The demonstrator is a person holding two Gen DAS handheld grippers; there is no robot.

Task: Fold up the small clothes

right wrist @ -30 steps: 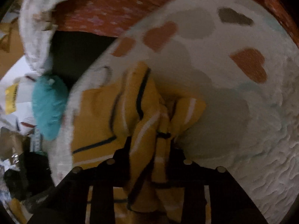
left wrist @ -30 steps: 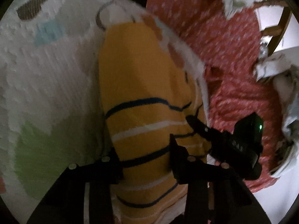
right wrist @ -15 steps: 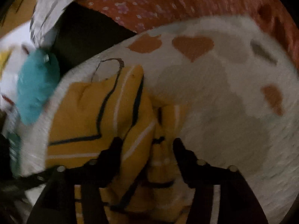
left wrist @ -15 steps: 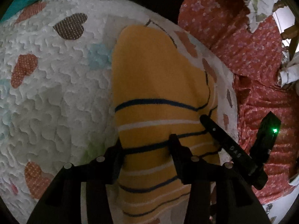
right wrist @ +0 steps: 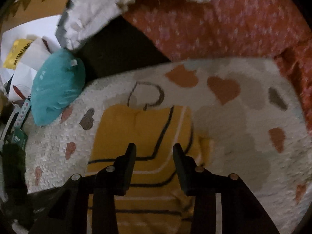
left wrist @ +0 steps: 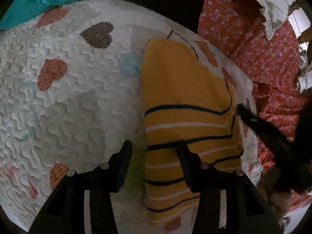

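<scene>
Garment (left wrist: 187,101) btm cropped; right view blurred

A white quilt (left wrist: 68,101) with a puckered texture carries heart patches in orange, brown, pale blue and grey. A teal cushion (right wrist: 56,87) lies at its edge, touching it. Beyond the quilt spreads a red floral sheet (left wrist: 273,62), with a crumpled white cloth (right wrist: 117,5) lying over its far part. Past the cushion sit white papers (right wrist: 29,58), one with a yellow label (right wrist: 17,53). A wooden chair frame (left wrist: 305,34) shows at the far side.
</scene>
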